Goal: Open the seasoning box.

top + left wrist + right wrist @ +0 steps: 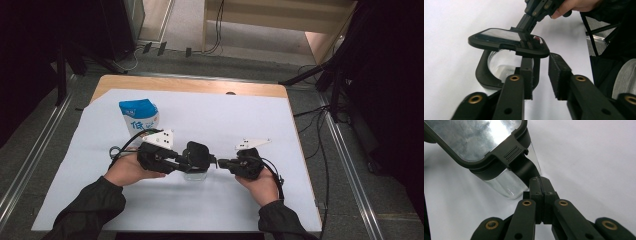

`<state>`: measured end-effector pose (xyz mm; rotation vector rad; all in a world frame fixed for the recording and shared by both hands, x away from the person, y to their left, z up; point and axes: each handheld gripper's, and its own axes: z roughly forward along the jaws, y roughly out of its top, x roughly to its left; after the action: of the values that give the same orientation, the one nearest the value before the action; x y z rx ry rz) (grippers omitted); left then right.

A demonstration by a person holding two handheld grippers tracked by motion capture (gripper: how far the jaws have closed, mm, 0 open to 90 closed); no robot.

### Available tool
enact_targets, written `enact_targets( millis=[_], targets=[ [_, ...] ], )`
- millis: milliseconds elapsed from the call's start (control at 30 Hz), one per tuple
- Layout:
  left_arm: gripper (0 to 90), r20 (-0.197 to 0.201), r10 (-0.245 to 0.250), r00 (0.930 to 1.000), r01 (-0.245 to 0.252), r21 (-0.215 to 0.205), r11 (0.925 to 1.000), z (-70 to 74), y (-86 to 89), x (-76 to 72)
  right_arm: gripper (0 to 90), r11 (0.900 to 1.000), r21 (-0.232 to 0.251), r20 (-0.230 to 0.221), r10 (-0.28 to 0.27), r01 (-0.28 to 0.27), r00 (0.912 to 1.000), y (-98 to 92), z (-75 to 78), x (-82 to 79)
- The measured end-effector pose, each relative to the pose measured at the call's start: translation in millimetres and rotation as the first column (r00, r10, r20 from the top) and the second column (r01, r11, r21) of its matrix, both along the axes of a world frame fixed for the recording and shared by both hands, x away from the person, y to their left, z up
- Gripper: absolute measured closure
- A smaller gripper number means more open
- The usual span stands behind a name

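Note:
A clear container (196, 174) with a black lid (198, 151) stands on the white sheet in the middle of the table. In the left gripper view, its black loop handle (484, 75) curves beside the glass wall (504, 65). My left gripper (541, 75) reaches in from the left at the handle side. One strip of the handle lies against its left pad and a gap shows before the other pad. My right gripper (540, 182) comes from the right, shut on a black strap (524, 170) just under the lid's ribbed latch (511, 153).
A blue and white carton (139, 116) stands behind my left hand, at the back left of the white sheet (230, 115). The wooden table edge (190, 84) runs along the far side. Cables and dark stands surround the table on the floor.

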<state>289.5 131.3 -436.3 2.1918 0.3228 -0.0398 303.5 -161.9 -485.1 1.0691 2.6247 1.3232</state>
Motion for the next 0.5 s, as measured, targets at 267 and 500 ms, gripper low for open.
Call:
enact_targets(
  millis=[267,500],
  targets=[
    [88.1,-0.014,-0.012,0.9998,0.012,-0.016,0.9998,-0.3,-5.5,-1.0,90.0,1.0,-0.002,-0.002,0.002,-0.002,1.0,0.8,-0.4,-0.4],
    [88.7,-0.017,-0.012,0.9998,0.011,-0.036,0.9993,2.0,-10.9,-0.5,90.0,1.0,-0.003,-0.002,0.001,-0.001,1.0,0.8,-0.7,-0.2]
  ],
)
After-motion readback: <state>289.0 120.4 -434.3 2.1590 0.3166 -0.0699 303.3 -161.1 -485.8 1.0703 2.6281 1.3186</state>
